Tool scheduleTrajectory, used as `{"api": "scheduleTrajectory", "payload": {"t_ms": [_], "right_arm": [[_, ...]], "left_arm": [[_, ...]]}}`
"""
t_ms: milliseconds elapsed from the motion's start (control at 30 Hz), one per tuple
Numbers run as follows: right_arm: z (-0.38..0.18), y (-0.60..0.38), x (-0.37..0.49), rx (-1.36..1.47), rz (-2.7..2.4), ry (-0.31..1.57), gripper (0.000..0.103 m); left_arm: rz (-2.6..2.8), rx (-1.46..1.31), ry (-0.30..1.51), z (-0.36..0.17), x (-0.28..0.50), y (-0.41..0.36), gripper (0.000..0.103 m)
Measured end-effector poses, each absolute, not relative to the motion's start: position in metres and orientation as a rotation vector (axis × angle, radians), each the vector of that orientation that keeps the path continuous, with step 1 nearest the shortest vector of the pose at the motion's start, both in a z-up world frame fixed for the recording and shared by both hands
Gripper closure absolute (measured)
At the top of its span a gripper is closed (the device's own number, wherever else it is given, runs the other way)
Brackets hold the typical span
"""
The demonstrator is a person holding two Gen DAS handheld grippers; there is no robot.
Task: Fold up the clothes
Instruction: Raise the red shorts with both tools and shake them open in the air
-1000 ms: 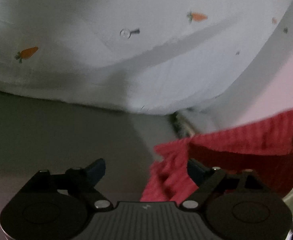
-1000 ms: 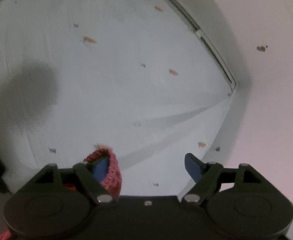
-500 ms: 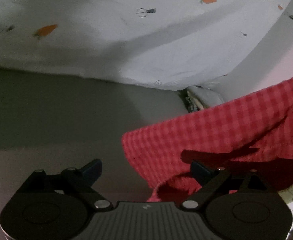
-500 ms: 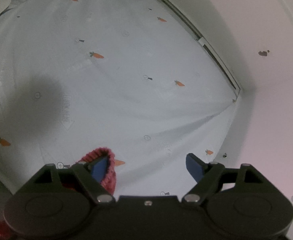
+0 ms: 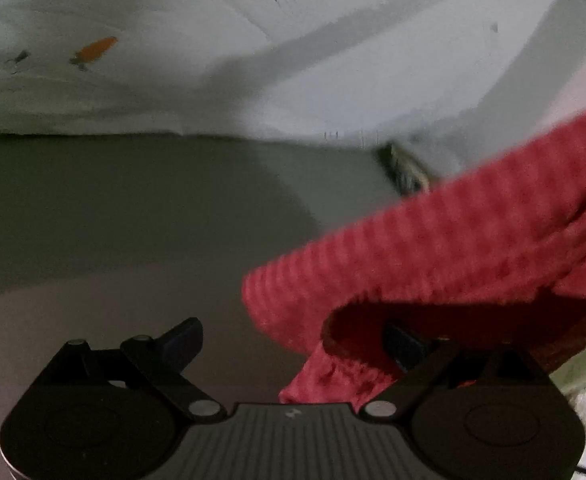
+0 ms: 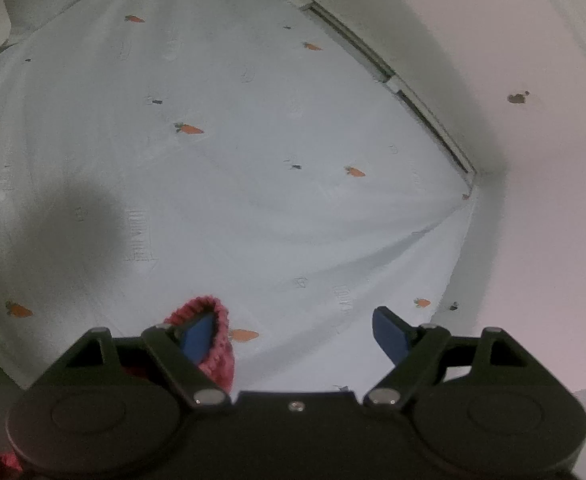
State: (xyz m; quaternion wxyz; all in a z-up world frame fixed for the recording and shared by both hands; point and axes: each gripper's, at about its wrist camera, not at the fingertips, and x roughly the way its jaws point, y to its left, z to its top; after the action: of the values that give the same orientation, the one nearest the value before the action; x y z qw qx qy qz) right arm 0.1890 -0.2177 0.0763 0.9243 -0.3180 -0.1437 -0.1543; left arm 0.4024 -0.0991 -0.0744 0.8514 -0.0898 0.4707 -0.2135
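- Pale bedsheet (image 6: 253, 200) printed with small orange carrots (image 6: 191, 129) fills the right wrist view; a white wall (image 6: 533, 220) rises just beside its far edge.
- Faint grey printing shows on the bedsheet near the right gripper, too blurred to read.
- In the left wrist view the bedsheet (image 5: 173, 60) hangs over a mattress edge, with grey floor (image 5: 133, 220) below it.
- Right gripper (image 6: 289, 330): its blue fingers (image 6: 389, 334) stand wide apart. A loop of red knit cloth (image 6: 217, 348) is draped over the left-hand finger, touching it; nothing is pinched between the two.
- Left gripper (image 5: 293, 336): fingers (image 5: 181, 340) also spread wide. The red cloth (image 5: 433, 256) hangs off the right-hand finger, lifted clear of the bedsheet, and stretches away to the right edge of that view.
- The cloth shows a ribbed or checked weave, smeared by motion blur.
- A small logo mark sits on the left gripper's body, too small to make out.
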Motion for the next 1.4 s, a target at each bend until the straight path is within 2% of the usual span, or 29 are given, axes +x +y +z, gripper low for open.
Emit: {"api": "scheduleTrajectory", "payload": {"t_ms": [200, 333, 733, 1067, 1200, 1400], "right_arm": [[0.084, -0.233, 0.179, -0.614, -0.404, -0.286, 0.015], [0.085, -0.240, 0.170, -0.597, -0.440, -0.292, 0.015], [0.101, -0.258, 0.129, -0.561, -0.491, -0.404, 0.015], [0.116, -0.279, 0.079, -0.442, -0.453, -0.490, 0.009], [0.115, -0.279, 0.064, -0.425, -0.422, -0.497, 0.009], [0.121, -0.286, 0.058, -0.295, -0.345, -0.402, 0.007]], "left_arm": [[-0.342, -0.187, 1.040, -0.074, 0.406, -0.103, 0.007], [-0.254, -0.177, 0.967, -0.049, 0.411, -0.101, 0.007], [0.031, -0.042, 0.603, 0.034, 0.348, -0.112, 0.006], [0.380, -0.078, 0.069, 0.133, 0.228, -0.095, 0.006], [0.448, -0.026, 0.006, 0.142, 0.198, -0.098, 0.006], [0.535, 0.049, -0.054, 0.153, 0.159, -0.102, 0.005]]}}
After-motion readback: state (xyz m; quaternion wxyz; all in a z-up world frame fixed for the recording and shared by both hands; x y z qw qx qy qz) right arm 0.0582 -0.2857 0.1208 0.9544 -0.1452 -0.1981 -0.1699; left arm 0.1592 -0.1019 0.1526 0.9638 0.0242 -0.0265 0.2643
